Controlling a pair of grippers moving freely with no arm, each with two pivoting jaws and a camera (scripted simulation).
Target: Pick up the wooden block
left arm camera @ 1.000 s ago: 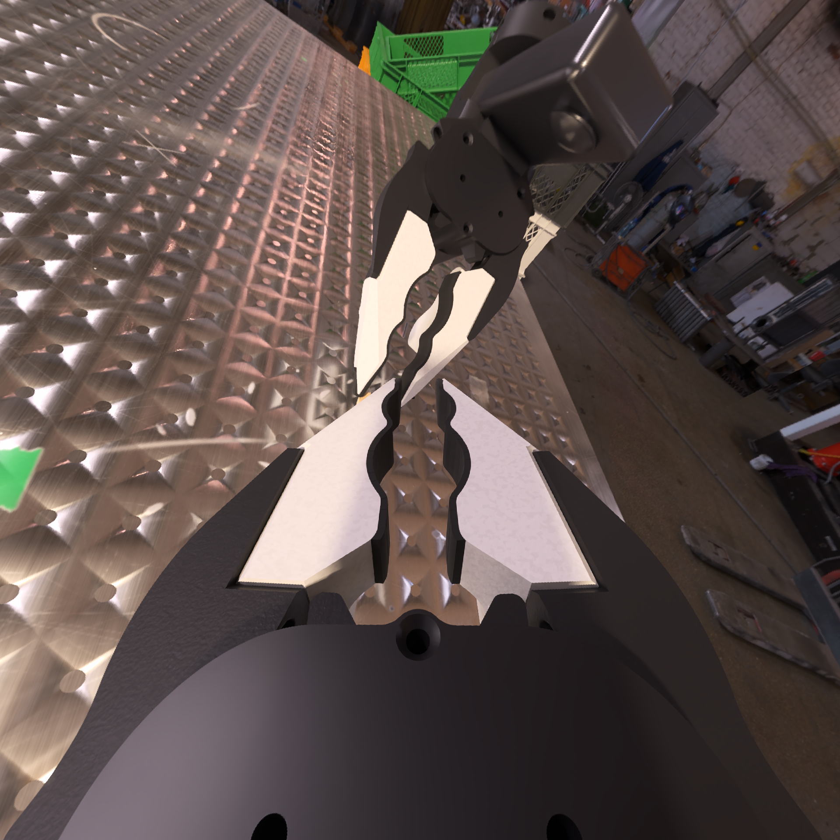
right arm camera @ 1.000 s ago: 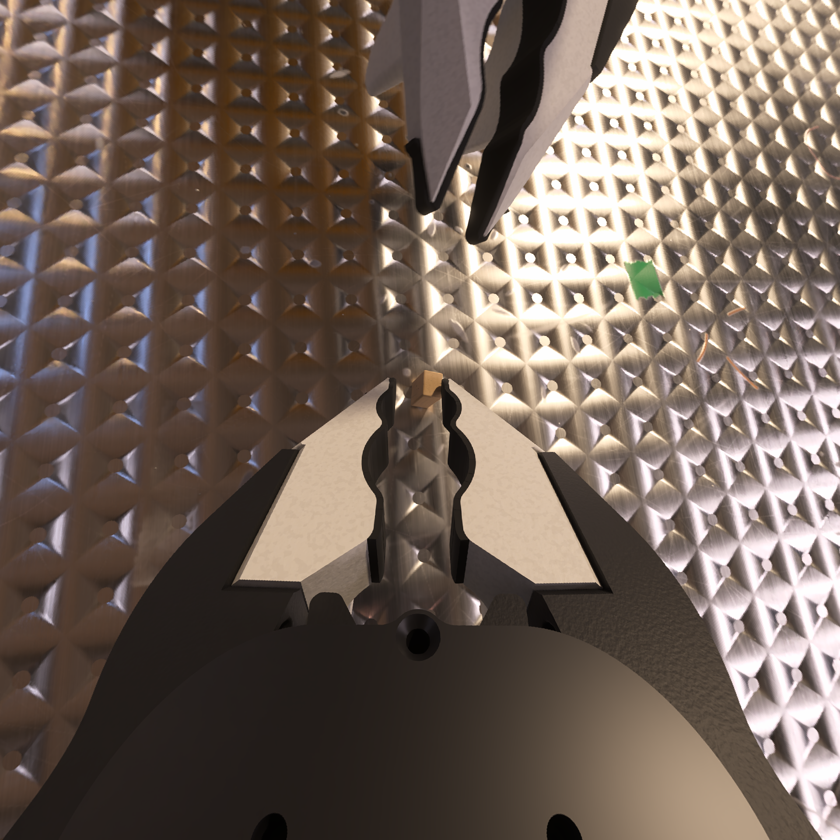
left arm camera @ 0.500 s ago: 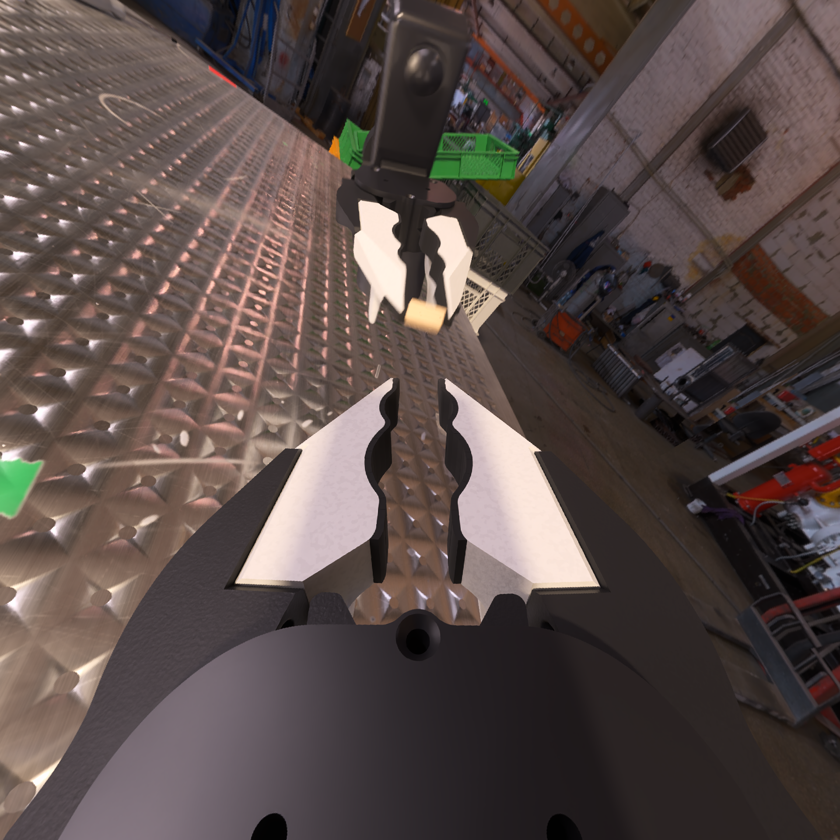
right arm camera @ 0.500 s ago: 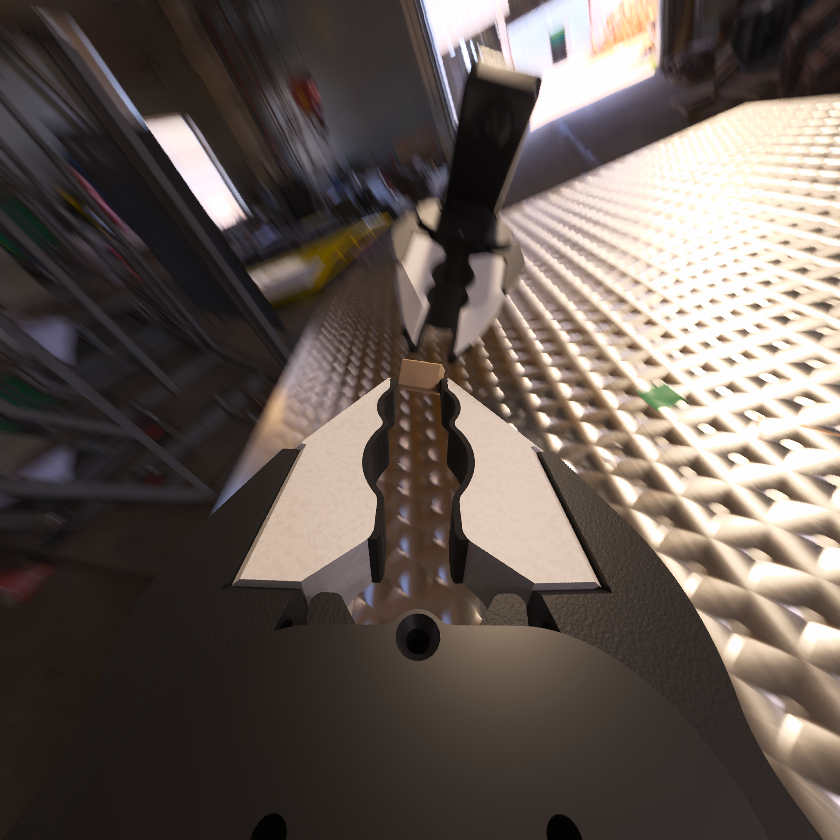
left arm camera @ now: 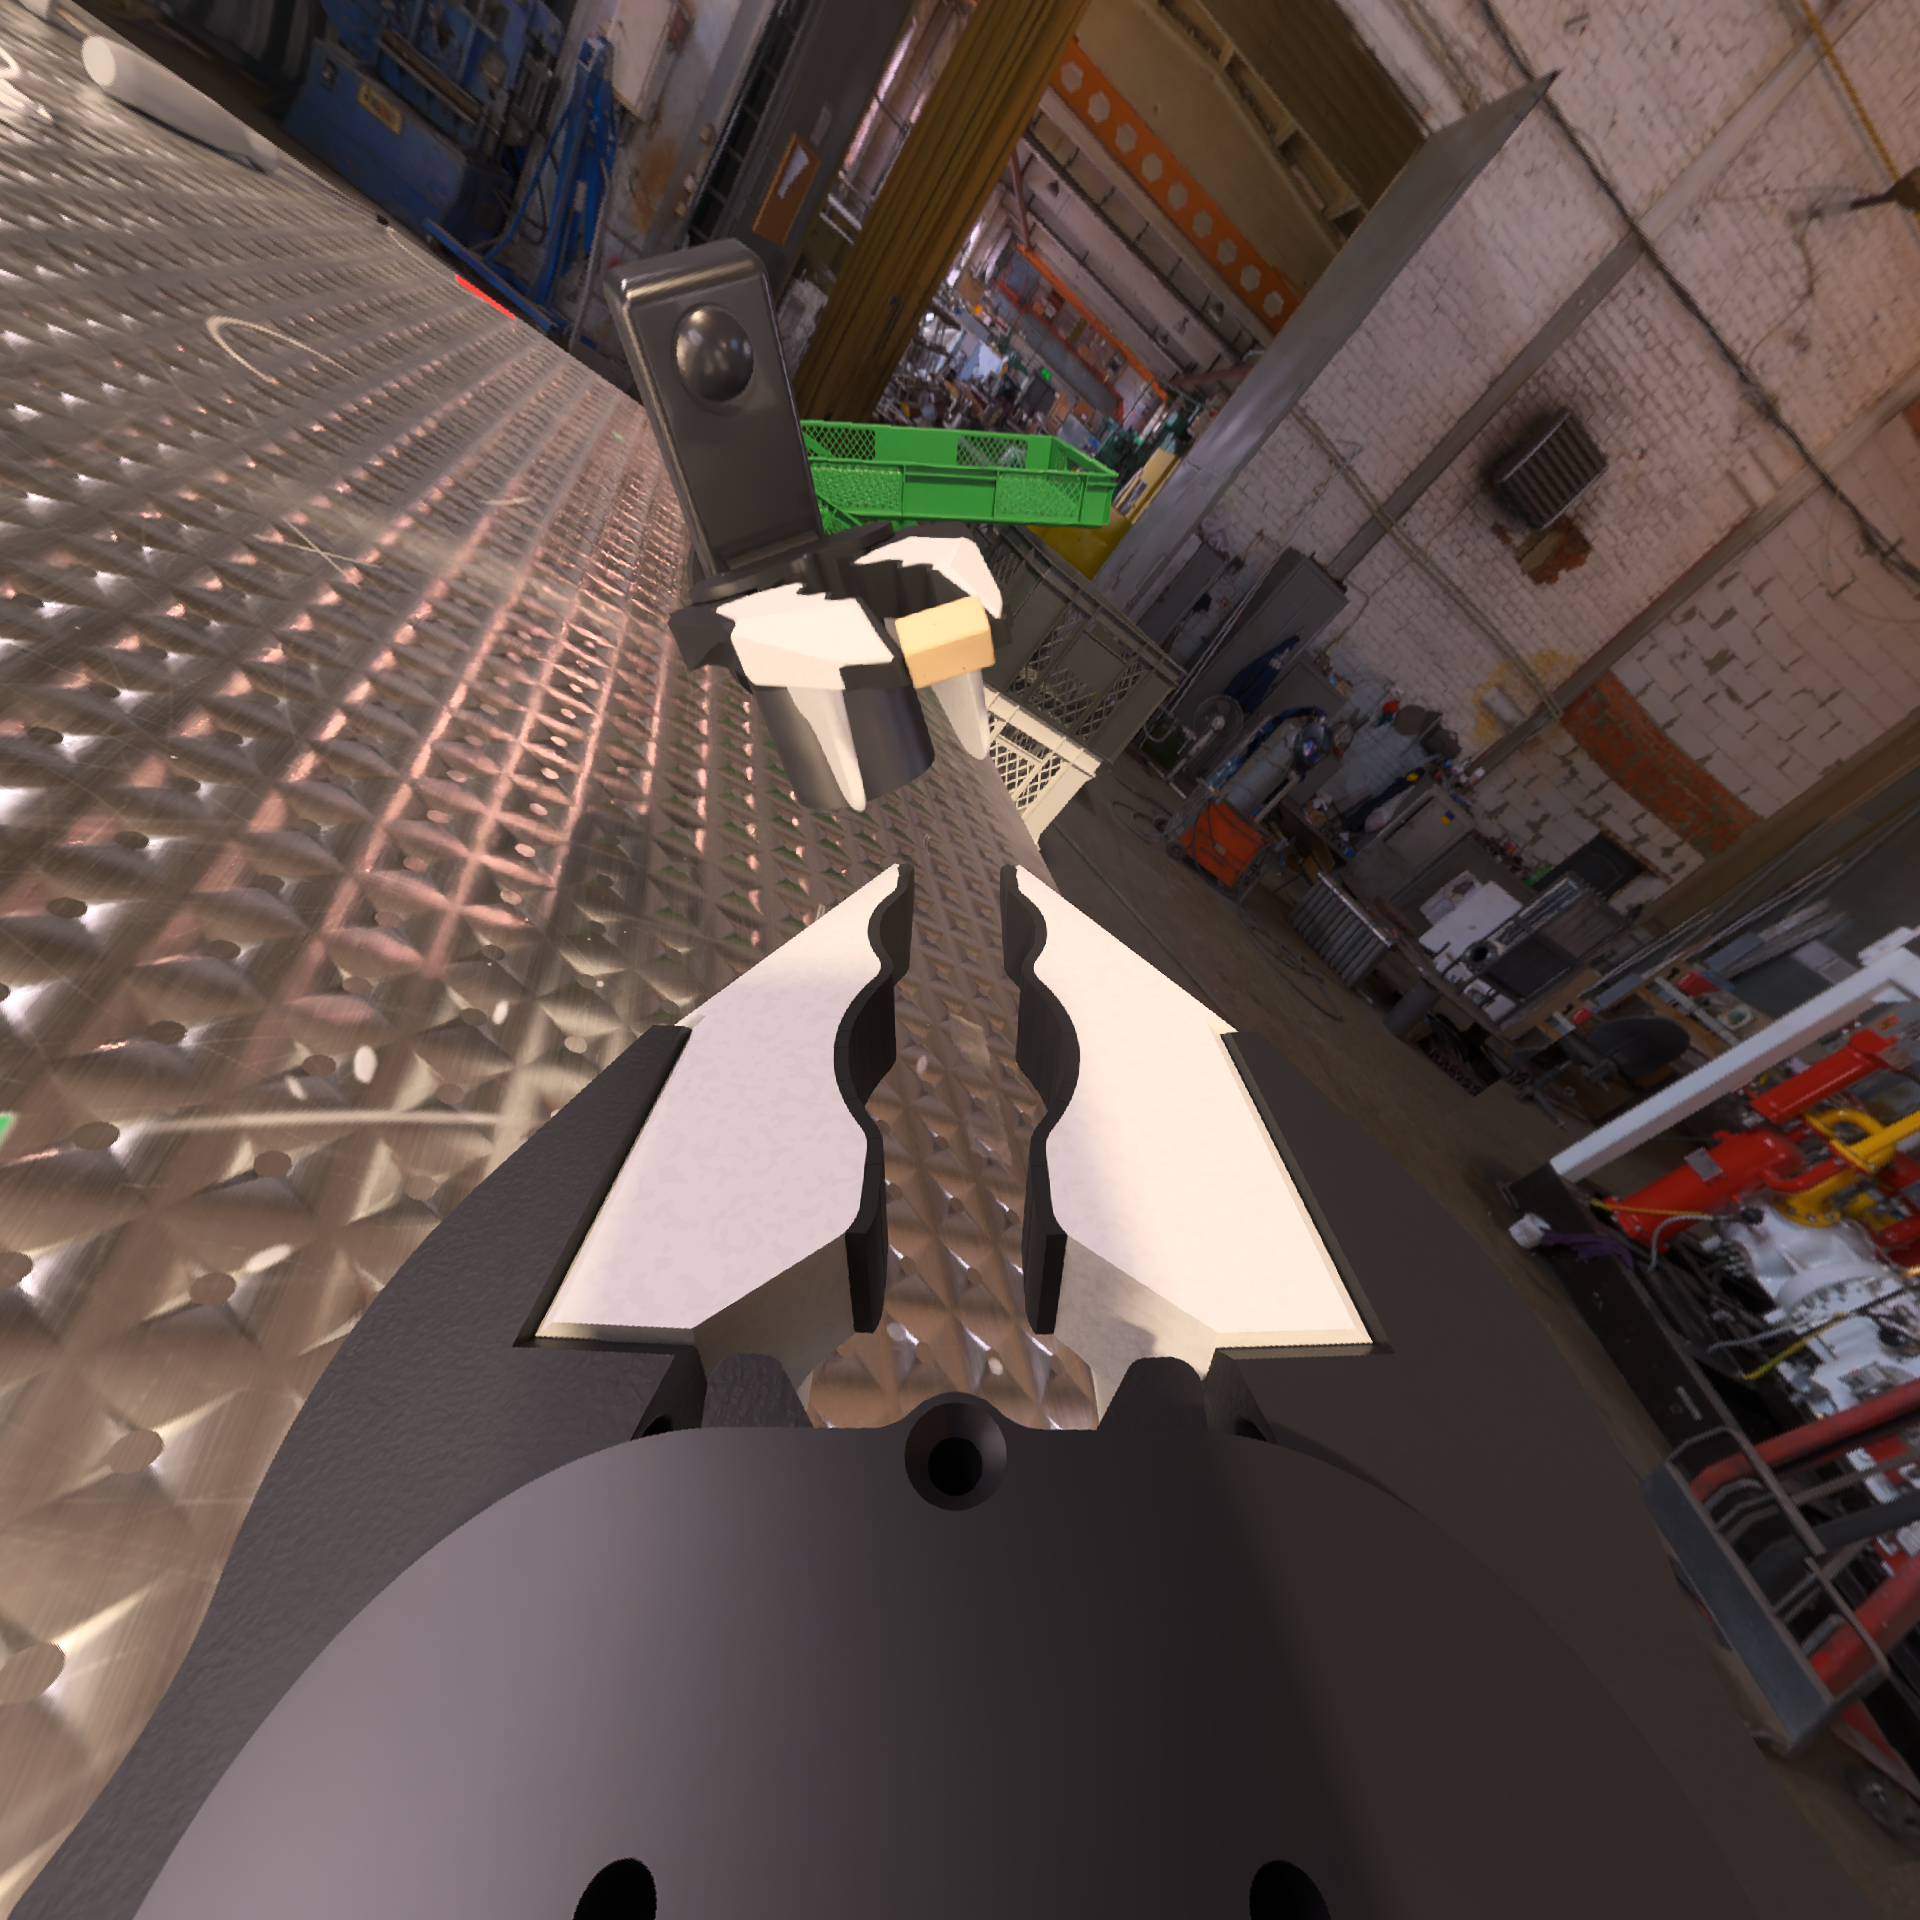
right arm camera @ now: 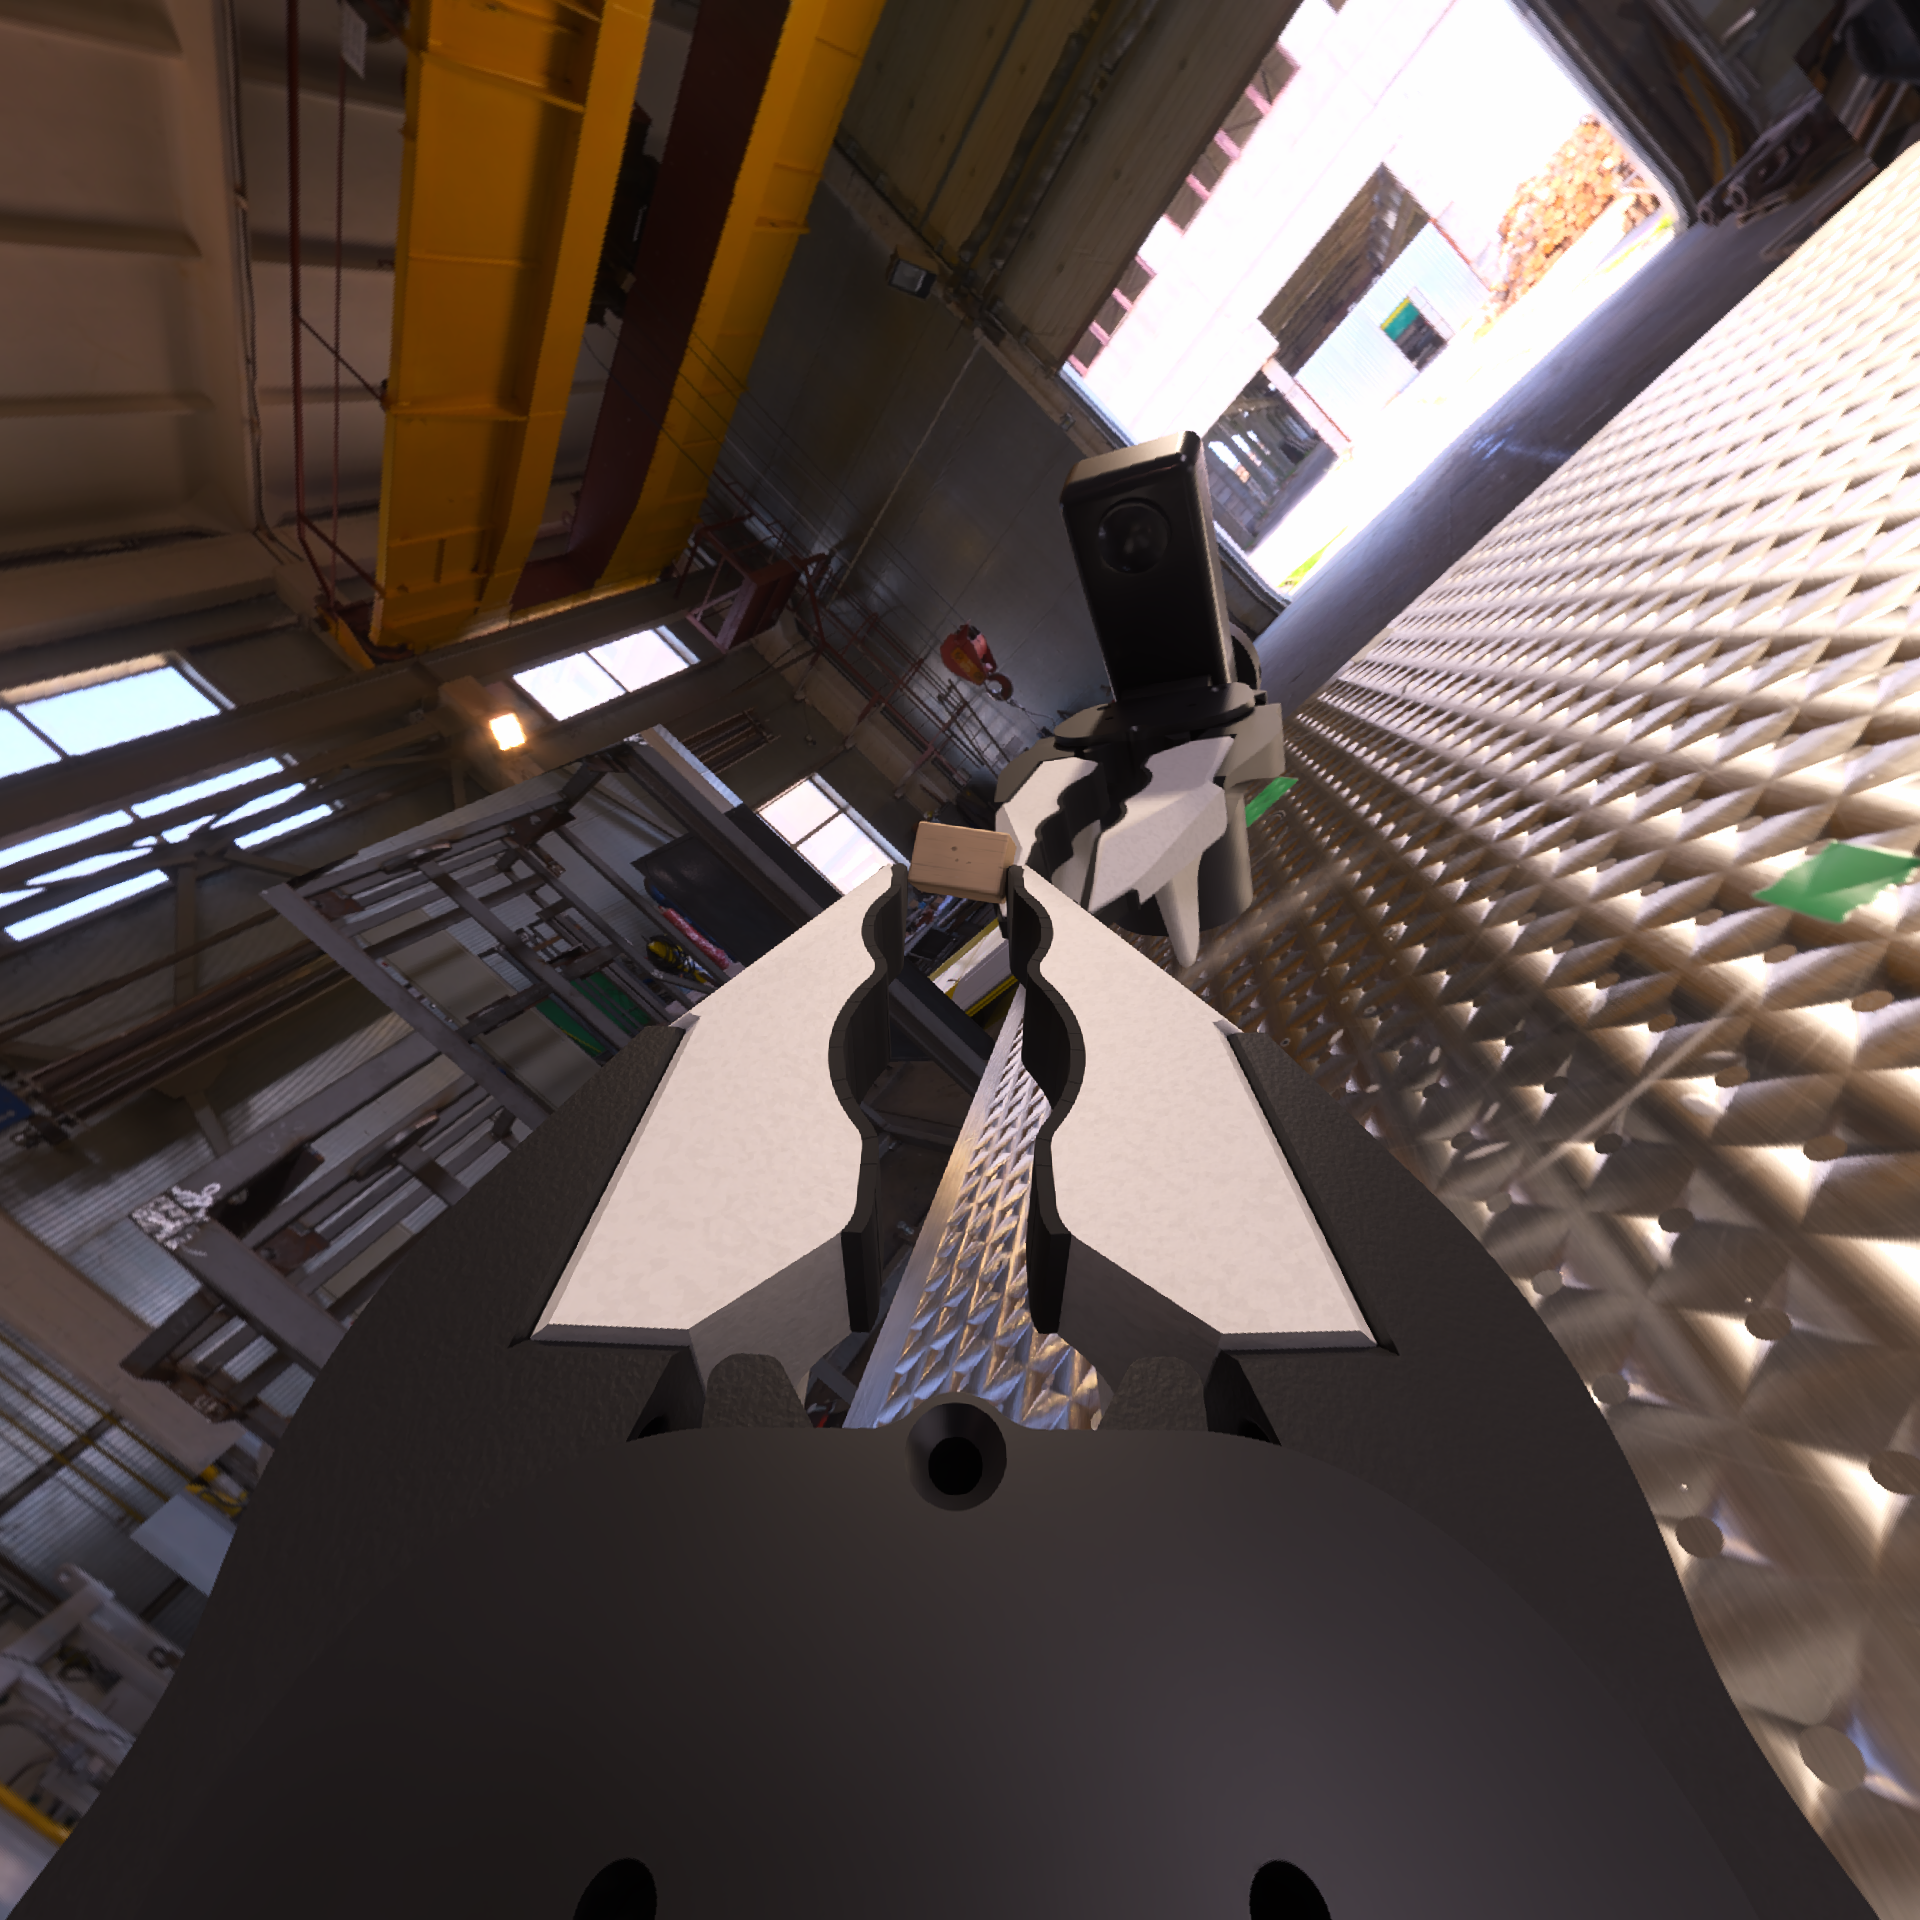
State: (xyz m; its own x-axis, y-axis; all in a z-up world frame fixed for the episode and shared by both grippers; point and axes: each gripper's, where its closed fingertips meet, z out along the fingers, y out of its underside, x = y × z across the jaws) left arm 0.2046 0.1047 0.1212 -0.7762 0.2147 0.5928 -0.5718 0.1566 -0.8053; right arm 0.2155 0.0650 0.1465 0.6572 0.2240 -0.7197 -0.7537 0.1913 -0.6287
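The small tan wooden block (right arm camera: 961, 860) is pinched between the tips of my right gripper (right arm camera: 956, 878) and held in the air, off the studded metal table (right arm camera: 1558, 935). In the left wrist view the right gripper (left arm camera: 914, 639) hangs above the table ahead of me, tilted, with the block (left arm camera: 940, 634) sticking out sideways between its fingers. My left gripper (left arm camera: 951, 878) is open and empty, low over the table (left arm camera: 312, 675), pointing at the right gripper. It also shows in the right wrist view (right arm camera: 1132, 883), just beyond the block.
The table's edge runs along the right of the left wrist view, with workshop floor below. A green crate (left arm camera: 956, 488) and a white mesh crate (left arm camera: 1039, 748) stand past the far end. A flat green patch (right arm camera: 1839, 878) lies on the table.
My right gripper has risen from the table with the block between its tips and tilted upward, so its view now takes in the ceiling. My left gripper has stayed low and open.
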